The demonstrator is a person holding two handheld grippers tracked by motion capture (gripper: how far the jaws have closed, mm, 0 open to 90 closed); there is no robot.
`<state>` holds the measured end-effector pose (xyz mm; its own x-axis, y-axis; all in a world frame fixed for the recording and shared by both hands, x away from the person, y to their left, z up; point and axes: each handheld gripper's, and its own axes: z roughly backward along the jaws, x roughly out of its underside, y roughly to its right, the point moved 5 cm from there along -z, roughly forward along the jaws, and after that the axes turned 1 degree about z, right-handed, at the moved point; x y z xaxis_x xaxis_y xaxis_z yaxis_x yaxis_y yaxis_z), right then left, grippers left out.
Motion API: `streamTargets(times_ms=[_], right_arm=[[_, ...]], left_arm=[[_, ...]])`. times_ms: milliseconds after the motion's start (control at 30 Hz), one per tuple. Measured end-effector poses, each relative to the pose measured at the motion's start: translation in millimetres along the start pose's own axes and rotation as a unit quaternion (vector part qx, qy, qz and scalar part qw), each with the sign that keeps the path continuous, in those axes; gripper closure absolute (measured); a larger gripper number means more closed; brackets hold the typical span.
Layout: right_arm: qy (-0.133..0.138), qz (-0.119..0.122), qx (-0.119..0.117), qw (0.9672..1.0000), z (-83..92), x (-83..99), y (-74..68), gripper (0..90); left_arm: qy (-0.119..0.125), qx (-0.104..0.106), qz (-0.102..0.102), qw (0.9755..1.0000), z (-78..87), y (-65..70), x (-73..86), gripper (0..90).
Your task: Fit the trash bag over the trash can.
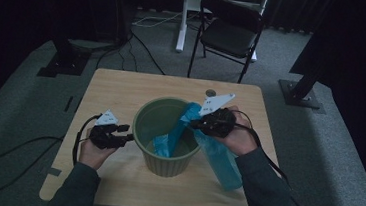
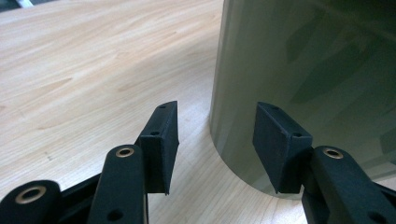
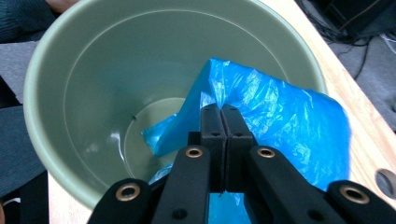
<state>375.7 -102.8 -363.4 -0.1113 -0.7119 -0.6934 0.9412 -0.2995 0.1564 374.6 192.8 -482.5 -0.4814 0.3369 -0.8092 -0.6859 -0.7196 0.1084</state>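
Lining the green bin point(image 1: 168, 137) with a blue bag point(image 3: 280, 116).
My right gripper point(image 3: 223, 112) pinches the bag, part inside, rest draped outside; left gripper point(image 2: 215, 140) gapes wide beside the bin wall, empty.

so the right gripper point(image 3: 222, 112) has its jaws pinched tight on the blue bag point(image 3: 285, 121), which drapes over the green bin's point(image 3: 56, 84) rim into it

We can't read any text, label, brand or number in these views. The grey plates on the hand-held grippers carry small dark marks in the high view, too small to make out.
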Motion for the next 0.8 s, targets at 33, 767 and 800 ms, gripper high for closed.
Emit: streamTargets(times_ms=[33, 767, 800], right_arm=[[-0.001, 0.002, -0.004, 1.0000, -2.4, -1.0, -0.1, 89.4], [-0.035, 0.014, -0.043, 0.9984, -33.3, -4.9, -6.6, 89.4], [-0.035, 0.014, -0.043, 0.9984, -33.1, -4.9, -6.5, 89.4]], left_arm=[[0.004, 0.000, 0.001, 1.0000, 2.9, -0.9, -0.8, 50.5], [0.031, 0.017, -0.046, 0.9983, 46.6, -8.8, -31.4, 57.3], [0.031, 0.021, -0.051, 0.9980, 48.7, -9.1, -33.8, 57.3]])
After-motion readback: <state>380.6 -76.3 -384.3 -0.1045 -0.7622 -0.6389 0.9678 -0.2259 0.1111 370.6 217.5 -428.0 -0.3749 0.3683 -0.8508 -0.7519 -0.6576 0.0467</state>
